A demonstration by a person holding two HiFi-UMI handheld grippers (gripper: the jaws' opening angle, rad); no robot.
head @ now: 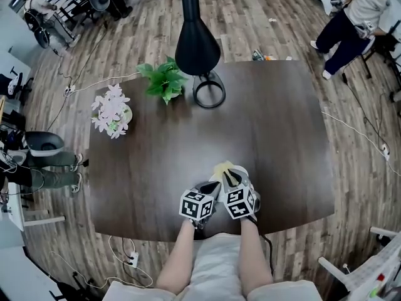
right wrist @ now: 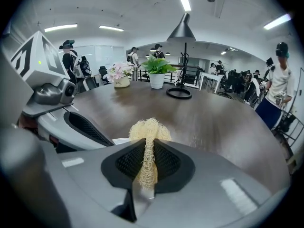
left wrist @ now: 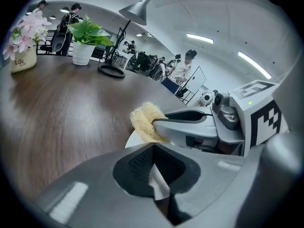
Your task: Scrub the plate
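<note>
Both grippers are low at the near edge of the counter (head: 269, 130), side by side, their marker cubes almost touching.

The left gripper (left wrist: 153, 148) has its jaws clamped shut on the plate (left wrist: 159, 186). A thin white sliver of rim is pinched right between them, and more white shows just past the jaw tips.

The right gripper (right wrist: 148, 144) has its jaws squeezed tight on the scrubber (right wrist: 148, 127), a pale yellow fibrous pad (loofah-like, by the look of it). A strand of it runs down between the jaws and a tuft bulges out beyond the tips.

From the left gripper view, that tuft sits just ahead of the left jaws and a touch to their right, over the plate's edge. Whether it is actually pressing on the plate, I can't tell.

From the right gripper view, one of the left gripper's jaws lies just left of the right jaws, with a strip of white plate showing between them.

From the head view, the plate peeks out white beneath the right gripper's jaws, with the yellow tuft at their tips.

Well ahead of both sets of jaws, across the counter, stand a lamp (head: 197, 49), a plant (head: 164, 78) and a pot of pink flowers (head: 111, 111).
</note>
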